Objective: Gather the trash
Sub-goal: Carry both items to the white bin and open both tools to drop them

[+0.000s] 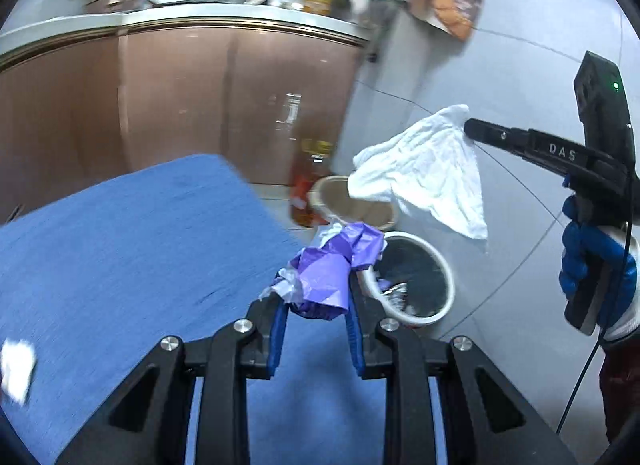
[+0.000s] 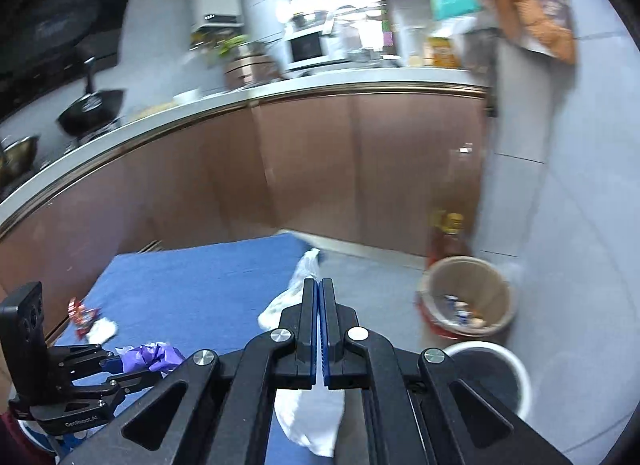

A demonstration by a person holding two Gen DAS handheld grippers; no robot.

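Note:
My left gripper (image 1: 318, 297) is shut on a crumpled purple plastic wrapper (image 1: 334, 265) and holds it past the blue table's (image 1: 120, 245) right edge, near a white bin (image 1: 412, 277). My right gripper (image 1: 468, 129) is shut on a white tissue (image 1: 428, 173) that hangs above a beige bin (image 1: 352, 205). In the right wrist view the right gripper (image 2: 319, 285) is shut with the tissue (image 2: 296, 289) draped below the fingers; the left gripper (image 2: 120, 365) with the purple wrapper (image 2: 150, 357) is at lower left.
The beige bin (image 2: 466, 297) holds some scraps; the white bin (image 2: 494, 377) stands beside it on the floor. A bottle (image 2: 446, 237) stands behind them by the brown cabinets (image 2: 320, 169). A red wrapper (image 2: 80, 315) and white paper (image 2: 104, 329) lie on the blue table (image 2: 200, 285).

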